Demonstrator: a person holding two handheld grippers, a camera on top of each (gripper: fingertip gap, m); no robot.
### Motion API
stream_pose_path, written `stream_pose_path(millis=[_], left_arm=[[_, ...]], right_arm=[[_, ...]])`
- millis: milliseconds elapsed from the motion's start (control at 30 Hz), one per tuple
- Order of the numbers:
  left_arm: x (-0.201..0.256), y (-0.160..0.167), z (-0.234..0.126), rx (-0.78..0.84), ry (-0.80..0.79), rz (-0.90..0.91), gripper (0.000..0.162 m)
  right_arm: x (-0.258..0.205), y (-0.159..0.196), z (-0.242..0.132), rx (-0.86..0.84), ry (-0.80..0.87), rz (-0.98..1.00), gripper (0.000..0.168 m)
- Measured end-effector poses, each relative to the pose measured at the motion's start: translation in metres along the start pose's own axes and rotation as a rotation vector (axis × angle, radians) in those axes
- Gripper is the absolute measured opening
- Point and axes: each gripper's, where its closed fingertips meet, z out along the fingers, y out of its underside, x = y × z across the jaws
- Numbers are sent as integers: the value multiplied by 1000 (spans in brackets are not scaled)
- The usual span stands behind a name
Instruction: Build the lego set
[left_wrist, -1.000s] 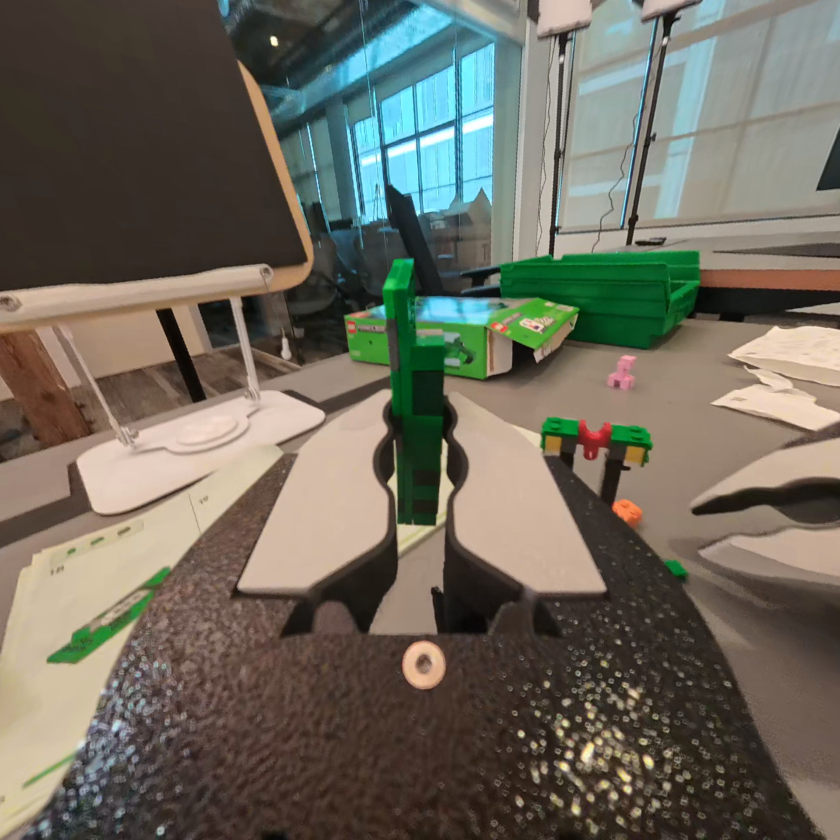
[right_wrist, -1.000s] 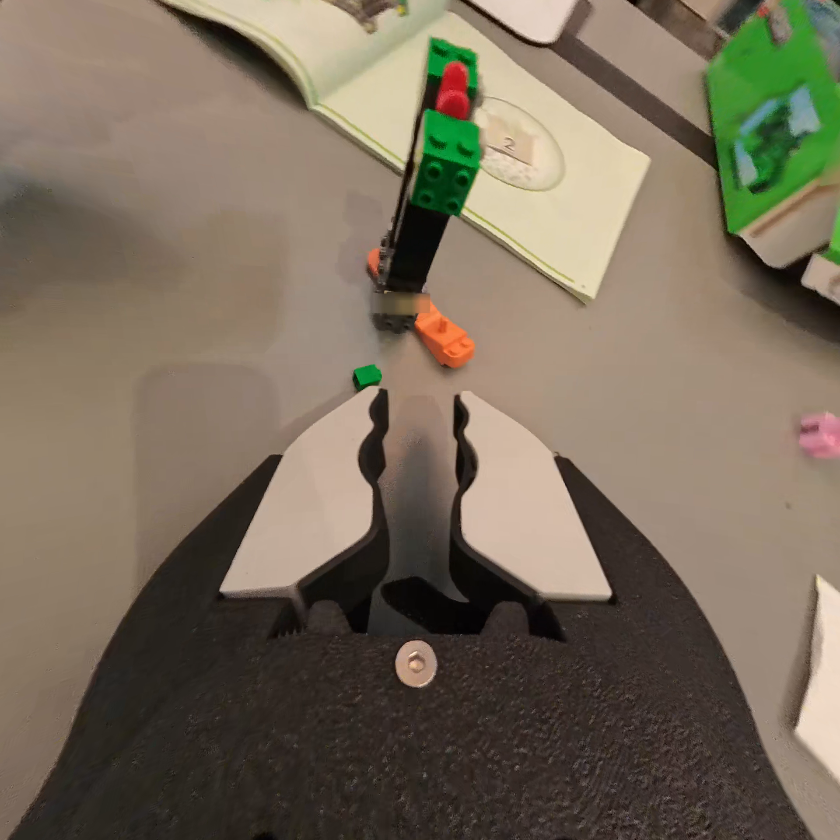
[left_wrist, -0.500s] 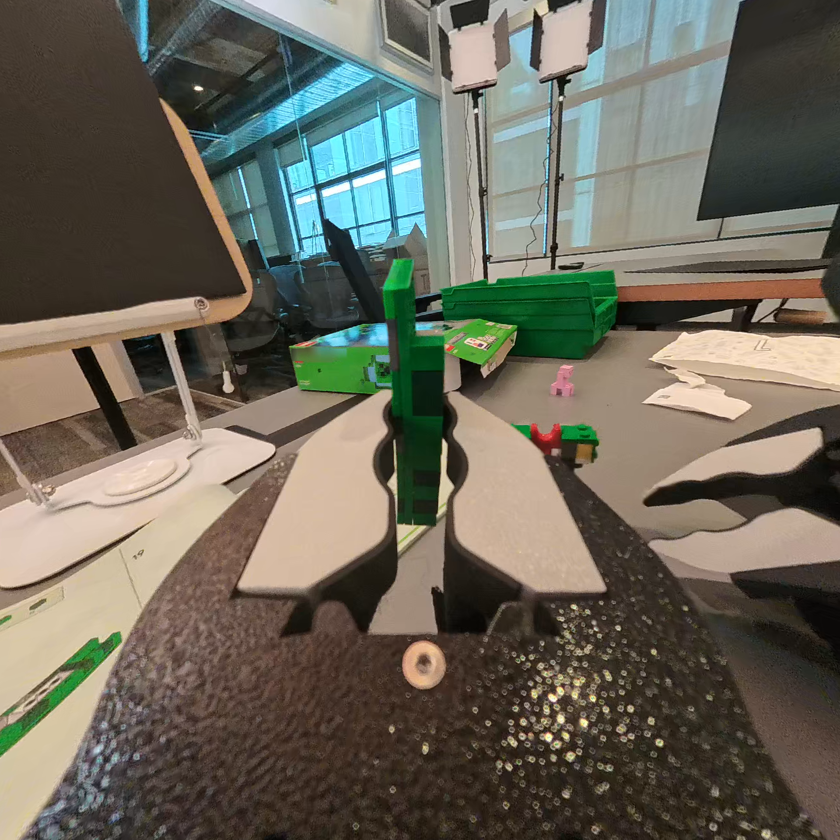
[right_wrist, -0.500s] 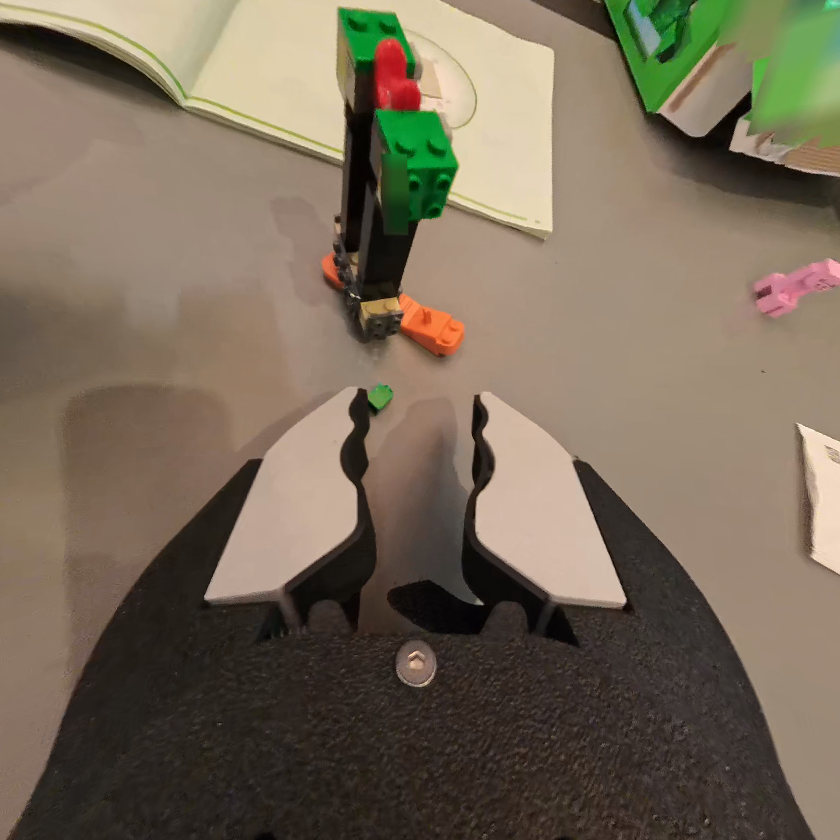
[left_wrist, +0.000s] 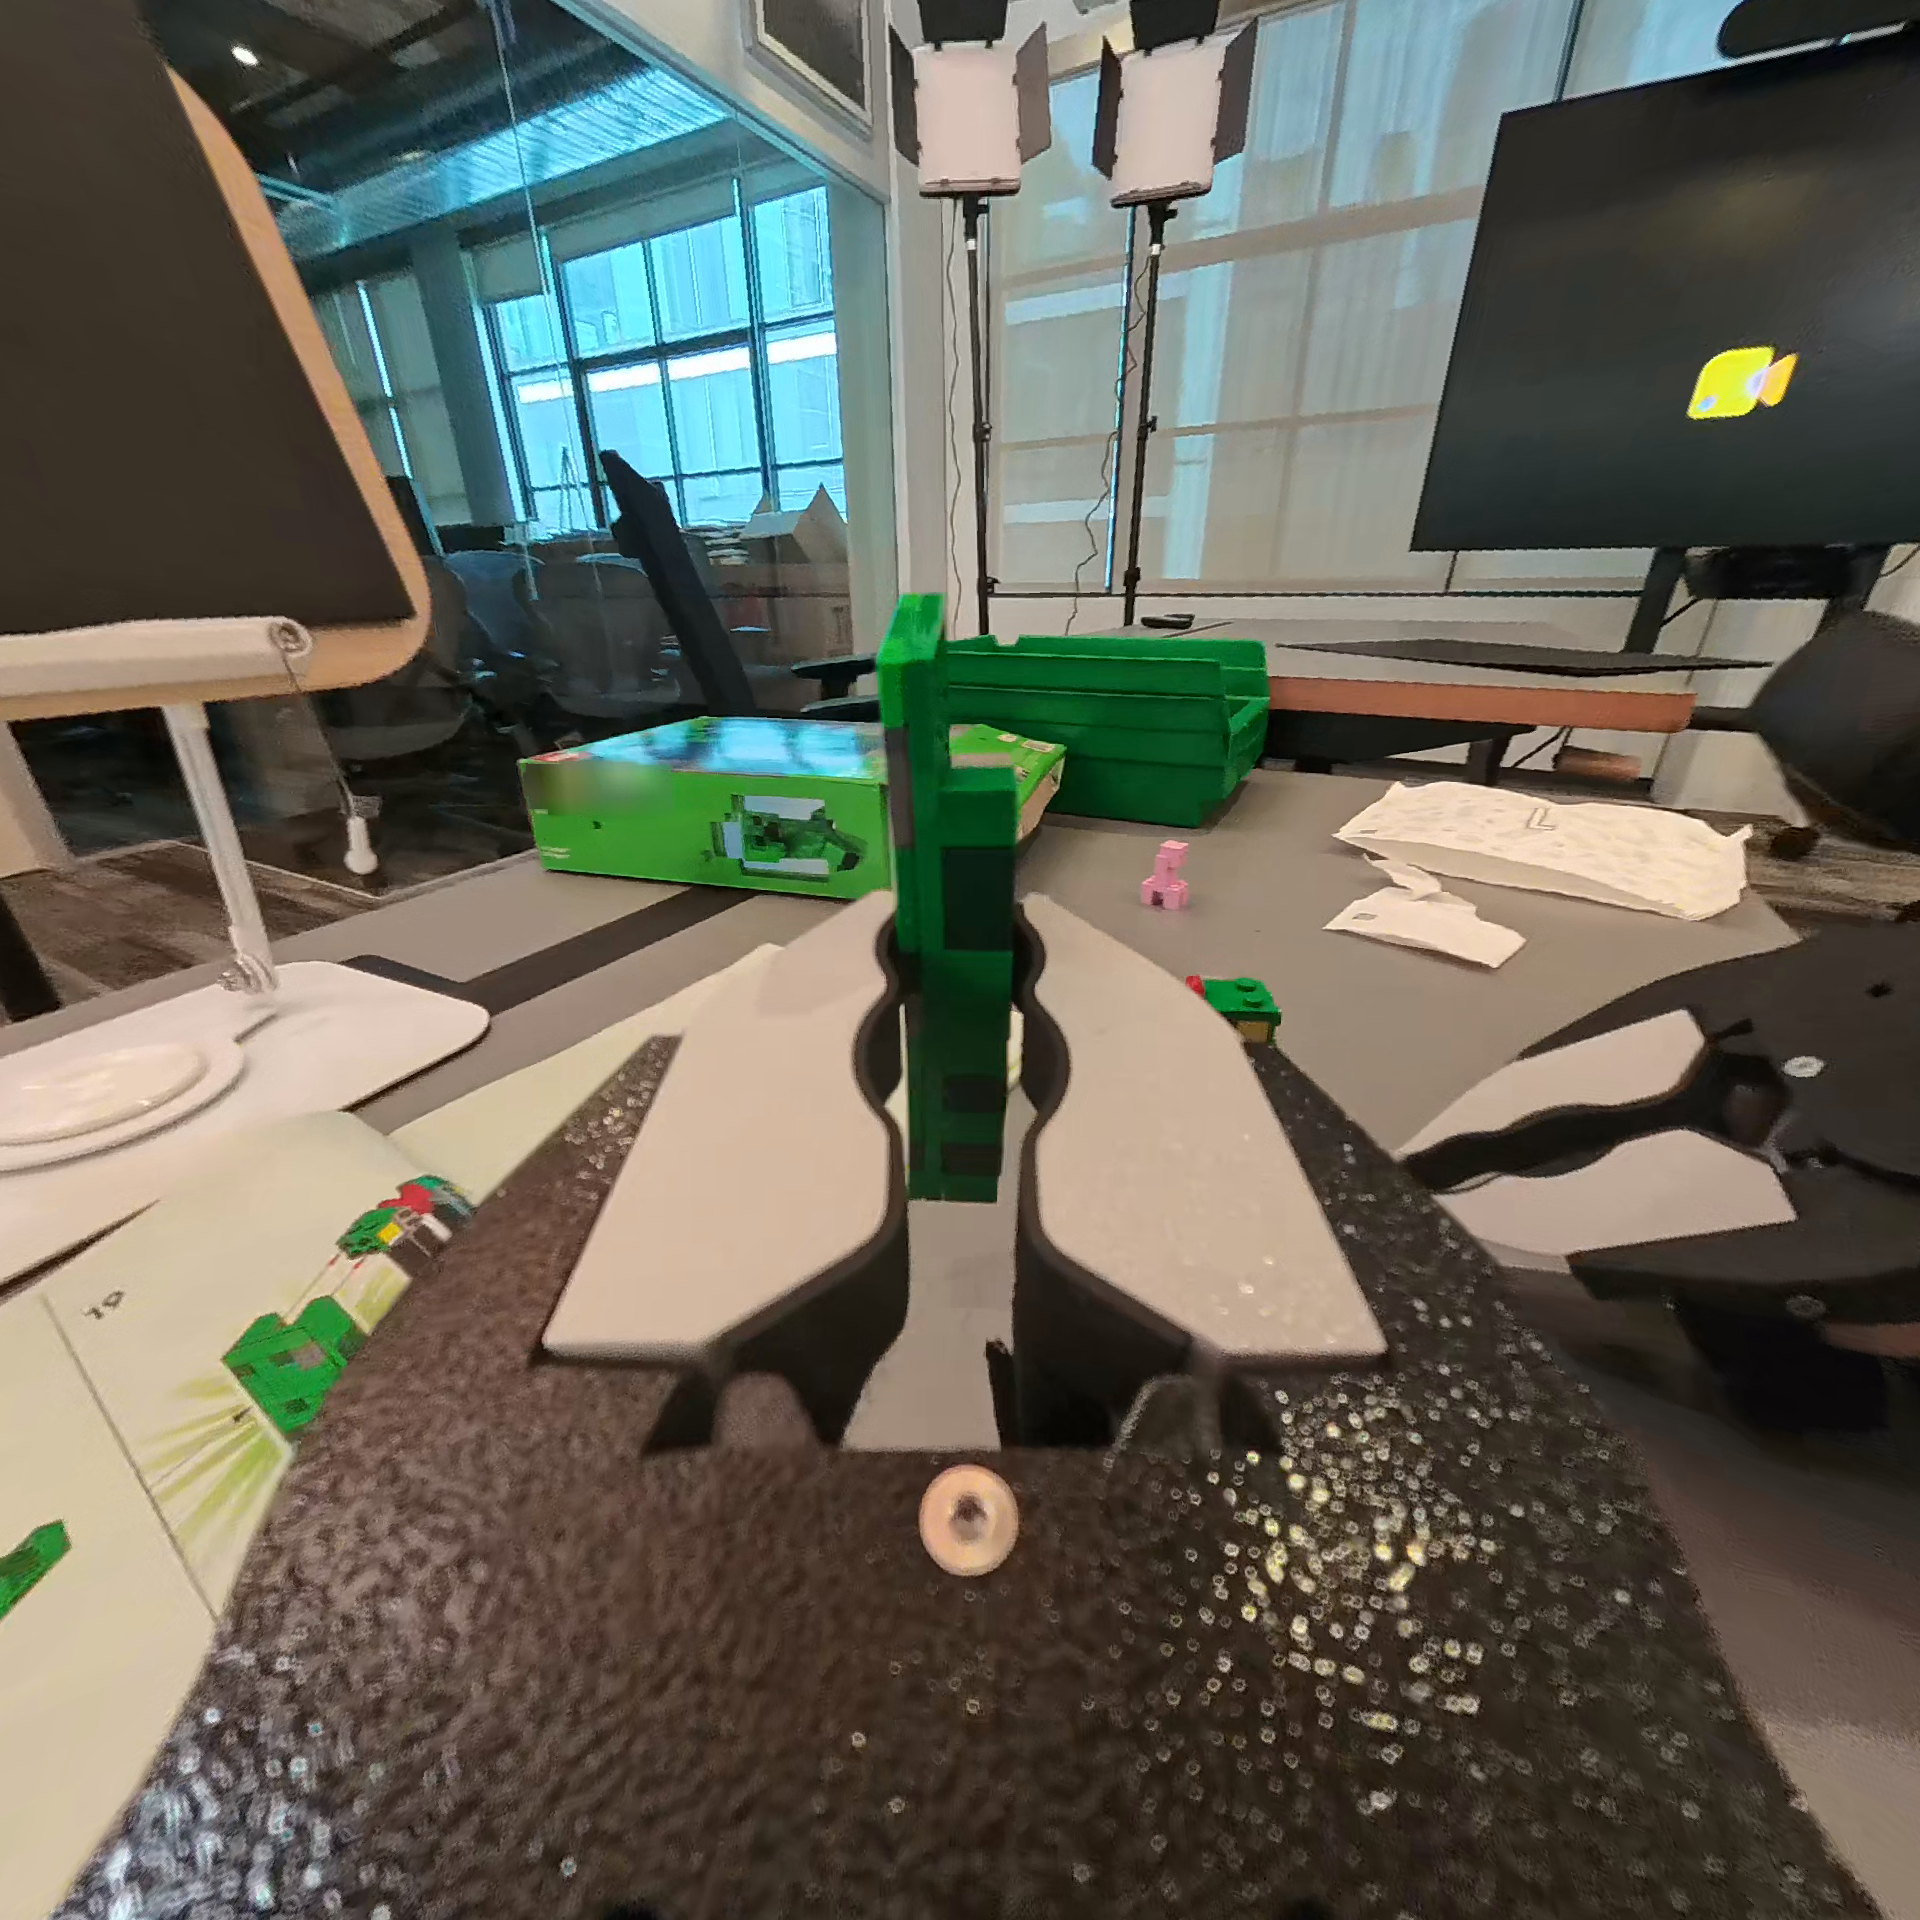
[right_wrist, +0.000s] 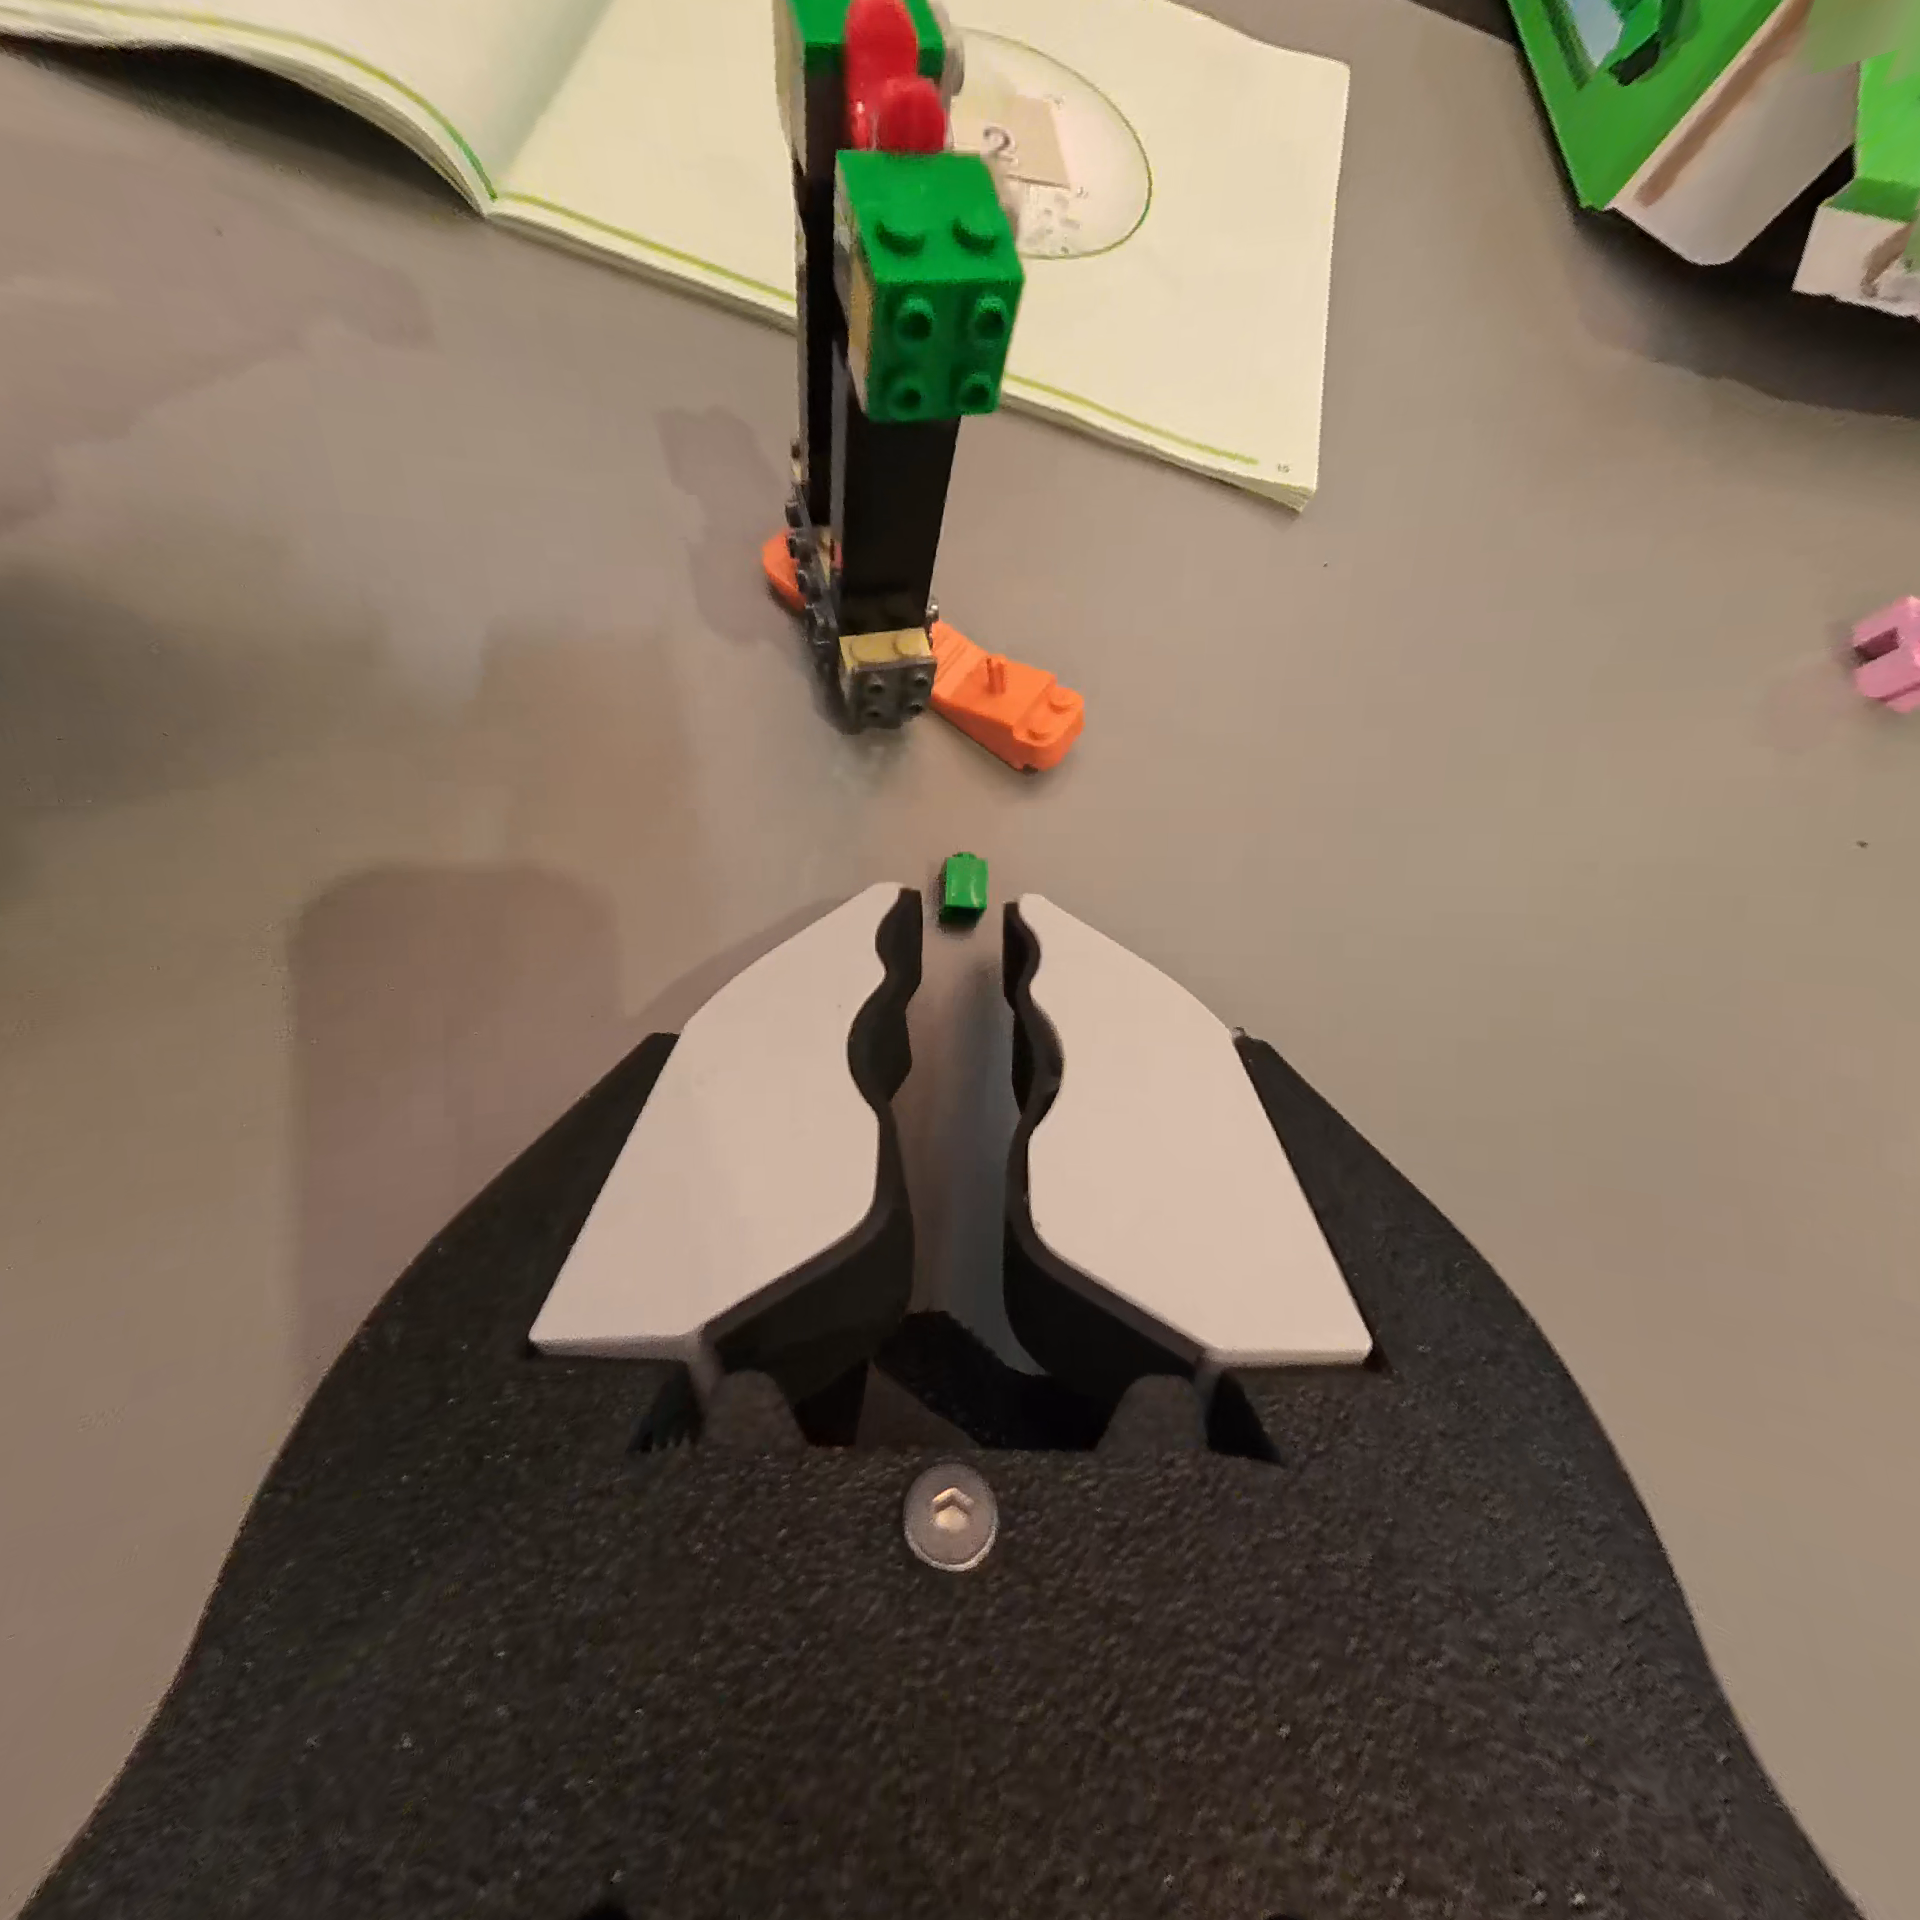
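Note:
My left gripper (left_wrist: 956, 925) is shut on a tall green lego assembly (left_wrist: 951, 831) that stands upright between the fingers, above the table. My right gripper (right_wrist: 961, 899) points down at the grey table with its jaws narrowly apart. A tiny green piece (right_wrist: 962, 885) lies on the table right at the fingertips, in the gap. Just beyond stands a tall black model (right_wrist: 894, 488) with green blocks and a red piece on top. An orange piece (right_wrist: 1003, 712) lies at its foot. The right gripper also shows in the left wrist view (left_wrist: 1418, 1169).
The open instruction booklet (right_wrist: 1174, 312) lies behind the model and also shows in the left wrist view (left_wrist: 187, 1382). A pink figure (left_wrist: 1166, 878), the green box (left_wrist: 717, 810), green bins (left_wrist: 1132, 717), torn paper bags (left_wrist: 1538, 852) and a white tablet stand (left_wrist: 260, 1049) sit around. Tip to tip, the grippers are about 20 cm apart. The orange piece (right_wrist: 1003, 712) is about 4 cm from my right fingertips and 15 cm from my left.
My right gripper moved forward until the tiny green piece sits at its tips, and its jaws narrowed. My left gripper shifted while keeping hold of the green assembly.

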Motion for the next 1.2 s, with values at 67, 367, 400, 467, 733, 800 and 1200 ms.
stream_pose_path(millis=[67,367,400,467,733,800,1200], left_arm=[[1,3,1,-13,21,-17,17],[11,8,5,-44,83,-14,17],[11,9,5,-46,87,-14,17],[12,9,5,-50,95,-20,17],[20,16,9,-90,171,-61,17],[24,17,10,-99,187,-50,17],[42,21,13,-127,215,45,17]], right_arm=[[-1,-1,2,1,-14,-1,12],[1,1,5,-45,-39,23,13],[-1,1,6,-53,-56,33,9],[-1,2,7,-59,-64,42,8],[-3,-76,-53,190,-64,-23,7],[-14,-105,-67,238,-127,-32,7],[-32,-145,-63,185,-159,-122,7]])
